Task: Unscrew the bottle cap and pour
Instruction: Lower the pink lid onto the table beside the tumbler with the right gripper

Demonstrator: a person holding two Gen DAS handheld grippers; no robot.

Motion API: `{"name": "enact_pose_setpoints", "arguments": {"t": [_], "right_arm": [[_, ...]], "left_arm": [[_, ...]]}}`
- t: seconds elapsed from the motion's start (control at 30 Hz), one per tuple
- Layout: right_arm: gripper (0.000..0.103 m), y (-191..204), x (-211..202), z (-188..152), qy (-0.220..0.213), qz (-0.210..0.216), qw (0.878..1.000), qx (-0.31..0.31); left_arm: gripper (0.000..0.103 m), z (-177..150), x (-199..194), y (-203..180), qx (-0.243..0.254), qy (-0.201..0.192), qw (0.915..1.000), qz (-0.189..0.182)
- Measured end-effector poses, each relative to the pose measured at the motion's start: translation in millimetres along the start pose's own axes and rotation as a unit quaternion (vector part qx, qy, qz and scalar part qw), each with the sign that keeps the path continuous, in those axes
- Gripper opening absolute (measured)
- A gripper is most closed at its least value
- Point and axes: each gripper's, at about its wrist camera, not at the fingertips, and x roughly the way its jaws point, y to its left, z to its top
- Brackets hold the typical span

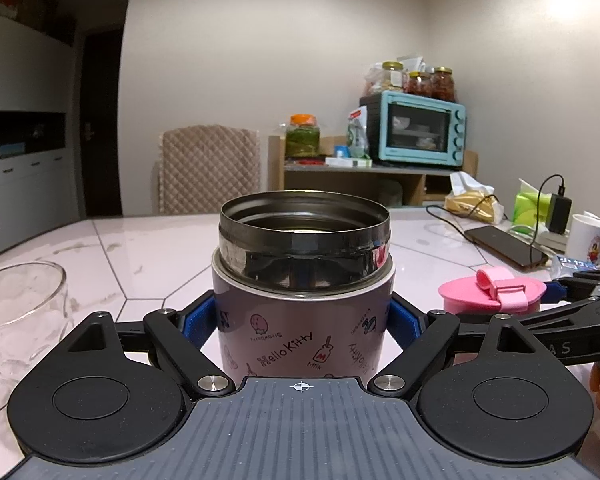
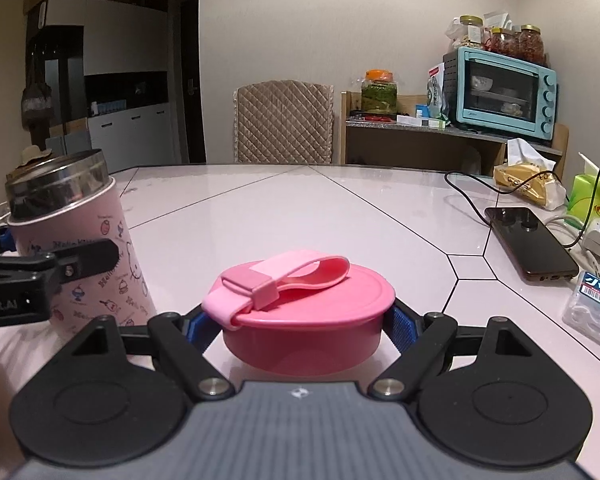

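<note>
My left gripper (image 1: 304, 320) is clamped on the bottle (image 1: 303, 316), its blue pads (image 1: 198, 320) pressed to either side of the pink printed body. The bottle stands upright on the surface (image 1: 160, 248) with its steel mouth open and the cap off. I cannot see any contents from the left wrist view.

My right gripper (image 2: 306, 322) is closed on the cap (image 2: 304, 320), pads bearing on both sides of its rim. The cap is pink, with a strap loop lying across its top, and sits low over the surface; I cannot tell whether it touches. It is to the right of the bottle and apart from it.

A glass (image 1: 18, 316) stands on the surface just to the left of the bottle, upright, apparently empty.

Further right on the surface lie a phone (image 2: 530, 244) with a cable attached, and a mug (image 1: 588, 236) near the edge.
</note>
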Motion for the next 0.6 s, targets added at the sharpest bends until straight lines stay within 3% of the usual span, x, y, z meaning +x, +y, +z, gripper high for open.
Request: {"name": "enact_pose_setpoints", "arguments": {"t": [0.6], "right_arm": [[0.085,5,11,0,0.035,-0.001,0.999,-0.016]], "left_arm": [[0.090,2,2,-4,0.003,0.003,1.0000,-0.001]]}}
